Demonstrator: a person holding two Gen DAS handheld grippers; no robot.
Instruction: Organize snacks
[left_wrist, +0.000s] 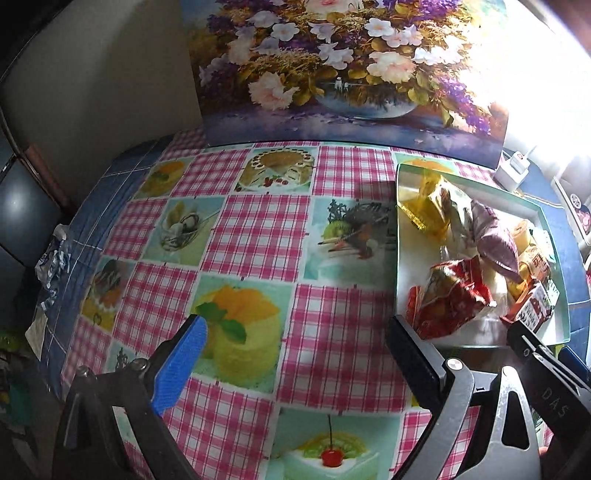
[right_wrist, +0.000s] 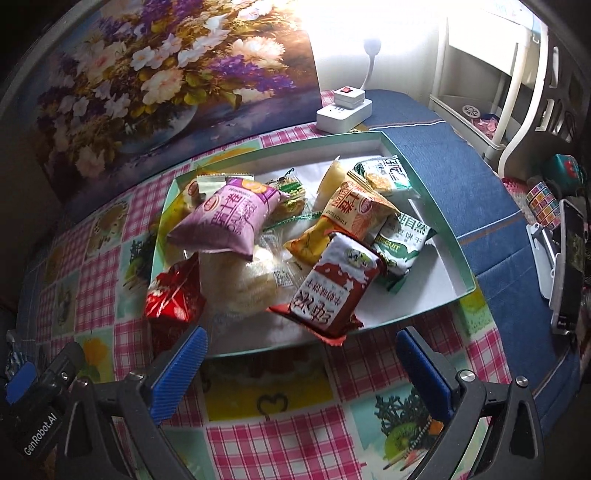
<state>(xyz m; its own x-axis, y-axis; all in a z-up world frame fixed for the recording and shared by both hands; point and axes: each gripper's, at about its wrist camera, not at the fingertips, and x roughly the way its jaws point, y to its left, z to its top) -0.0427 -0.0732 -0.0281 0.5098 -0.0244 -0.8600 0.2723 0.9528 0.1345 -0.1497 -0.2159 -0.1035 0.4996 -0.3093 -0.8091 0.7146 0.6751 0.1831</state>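
A shallow green-rimmed tray (right_wrist: 436, 188) holds a pile of snack packets: a purple packet (right_wrist: 225, 221), an orange packet (right_wrist: 354, 210), a red-brown packet (right_wrist: 332, 288), a shiny red packet (right_wrist: 173, 291), green-white biscuit packets (right_wrist: 402, 247) and a clear pack of pale wafers (right_wrist: 247, 280). My right gripper (right_wrist: 301, 354) is open and empty, just in front of the tray's near edge. My left gripper (left_wrist: 295, 336) is open and empty over the tablecloth, left of the tray (left_wrist: 400, 229); the shiny red packet (left_wrist: 450, 302) lies just past its right finger.
A checked pink tablecloth (left_wrist: 258, 229) with dessert pictures covers the table. A flower painting (left_wrist: 332, 74) leans against the back wall. A white power strip (right_wrist: 343, 107) sits behind the tray. A white shelf (right_wrist: 480, 74) and clutter (right_wrist: 561, 229) stand at right.
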